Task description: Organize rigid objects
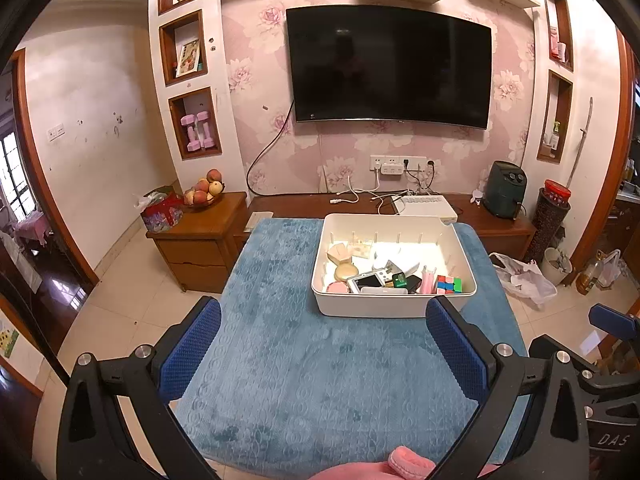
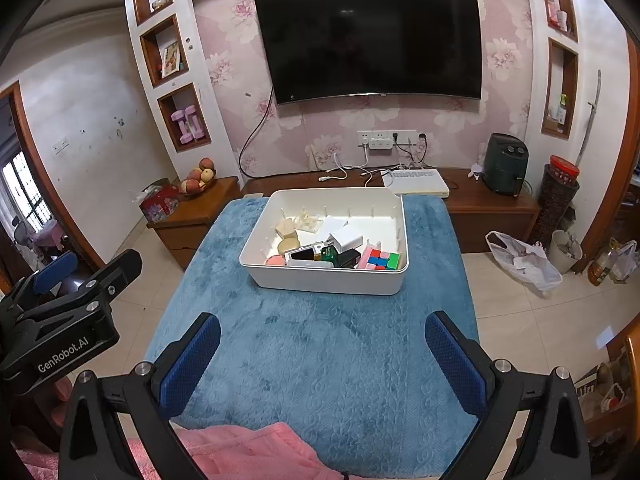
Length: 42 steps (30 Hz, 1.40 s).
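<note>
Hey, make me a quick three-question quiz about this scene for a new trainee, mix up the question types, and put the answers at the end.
1. True or false: the left gripper is shut on an object.
2. Where does the puzzle cube sit in the white bin? A) near right corner B) far left corner C) outside it
3. Fill in: the bin rests on a ___ cloth.

Key: 1 false, both it and the right gripper are open and empty. 2 A. 3 blue.
</note>
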Each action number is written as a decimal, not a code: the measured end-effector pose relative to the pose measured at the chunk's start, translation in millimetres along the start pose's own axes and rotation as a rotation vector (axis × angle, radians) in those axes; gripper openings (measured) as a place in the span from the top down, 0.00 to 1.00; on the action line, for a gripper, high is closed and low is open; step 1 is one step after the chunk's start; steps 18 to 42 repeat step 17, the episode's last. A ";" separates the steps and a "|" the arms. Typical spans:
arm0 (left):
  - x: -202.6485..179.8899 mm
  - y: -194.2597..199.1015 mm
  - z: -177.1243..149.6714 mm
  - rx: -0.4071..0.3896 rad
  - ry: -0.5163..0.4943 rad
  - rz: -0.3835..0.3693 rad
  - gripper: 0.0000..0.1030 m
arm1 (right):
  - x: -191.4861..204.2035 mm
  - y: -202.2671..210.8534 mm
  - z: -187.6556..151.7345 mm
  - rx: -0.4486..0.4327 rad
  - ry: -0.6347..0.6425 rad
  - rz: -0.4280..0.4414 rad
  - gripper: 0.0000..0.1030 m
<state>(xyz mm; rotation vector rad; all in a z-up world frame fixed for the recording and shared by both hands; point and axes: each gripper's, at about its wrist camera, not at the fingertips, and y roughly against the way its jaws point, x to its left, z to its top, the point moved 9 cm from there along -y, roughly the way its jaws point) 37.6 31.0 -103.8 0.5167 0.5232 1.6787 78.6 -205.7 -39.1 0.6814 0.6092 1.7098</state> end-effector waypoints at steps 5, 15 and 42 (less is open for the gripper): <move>-0.1 0.0 0.1 0.000 0.002 0.000 0.01 | 0.6 -0.1 -0.7 0.001 0.004 0.000 0.00; 0.1 0.1 1.2 -0.002 0.002 0.001 0.01 | 2.3 -1.7 -2.9 0.006 0.012 0.000 0.00; 0.1 0.1 1.1 -0.001 0.002 0.000 0.01 | 2.3 -2.0 -2.8 0.006 0.010 -0.001 0.00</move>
